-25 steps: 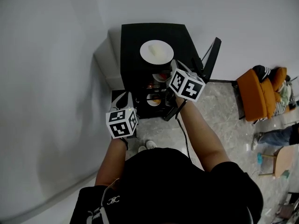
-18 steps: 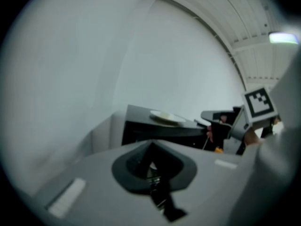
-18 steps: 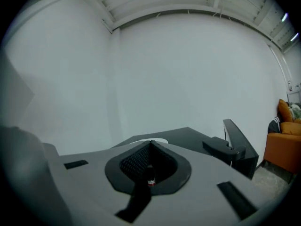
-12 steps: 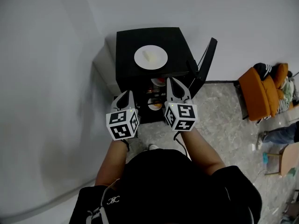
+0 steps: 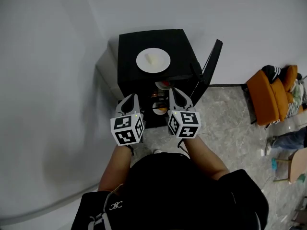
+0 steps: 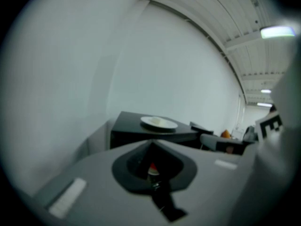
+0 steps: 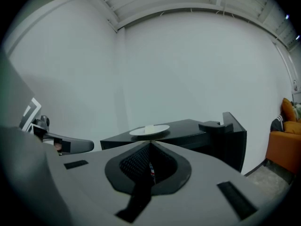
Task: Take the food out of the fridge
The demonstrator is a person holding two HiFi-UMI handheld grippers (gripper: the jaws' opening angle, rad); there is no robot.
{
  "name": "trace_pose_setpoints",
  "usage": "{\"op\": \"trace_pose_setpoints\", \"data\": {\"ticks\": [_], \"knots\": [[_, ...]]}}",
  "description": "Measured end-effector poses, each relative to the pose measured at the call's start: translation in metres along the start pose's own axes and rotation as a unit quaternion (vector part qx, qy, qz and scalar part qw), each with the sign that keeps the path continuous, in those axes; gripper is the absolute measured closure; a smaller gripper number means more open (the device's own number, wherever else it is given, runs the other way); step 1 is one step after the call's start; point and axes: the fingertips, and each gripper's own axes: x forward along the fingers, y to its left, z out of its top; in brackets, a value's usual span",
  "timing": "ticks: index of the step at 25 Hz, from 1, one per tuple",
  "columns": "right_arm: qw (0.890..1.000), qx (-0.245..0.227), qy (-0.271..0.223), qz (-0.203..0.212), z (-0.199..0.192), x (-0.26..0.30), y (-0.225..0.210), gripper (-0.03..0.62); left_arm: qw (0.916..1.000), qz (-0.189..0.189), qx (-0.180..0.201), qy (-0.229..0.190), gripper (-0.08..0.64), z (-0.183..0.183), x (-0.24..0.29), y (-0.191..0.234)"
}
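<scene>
Food sits inside a small black fridge whose door stands open at its right side. On an upper shelf there is a dish with something red and orange. A pale bowl sits on a shelf below it; I cannot tell what it holds. On the fridge's top, about midway between its edges, rests a white plate with a pale piece of food on it.

I stand facing the open compartment. Both my bare forearms reach forward from my body with elbows bent, holding the two tools side by side, near each other and apart from the fridge. The left gripper points at the shelves, its jaws closed together with nothing between them. The right gripper, just beside it, is likewise closed and empty. Each tool's marker cube faces up toward my head.

A white wall rises behind the fridge. An orange chair stands well off to the right on the stone-patterned floor.
</scene>
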Motion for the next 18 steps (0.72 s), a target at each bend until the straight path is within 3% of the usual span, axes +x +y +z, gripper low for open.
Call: {"op": "trace_pose_setpoints", "data": {"ticks": [18], "knots": [[0.999, 0.025, 0.036, 0.02, -0.026, -0.001, 0.004, 0.594, 0.9999, 0.0, -0.014, -0.01, 0.563, -0.004, -0.005, -0.005]]}}
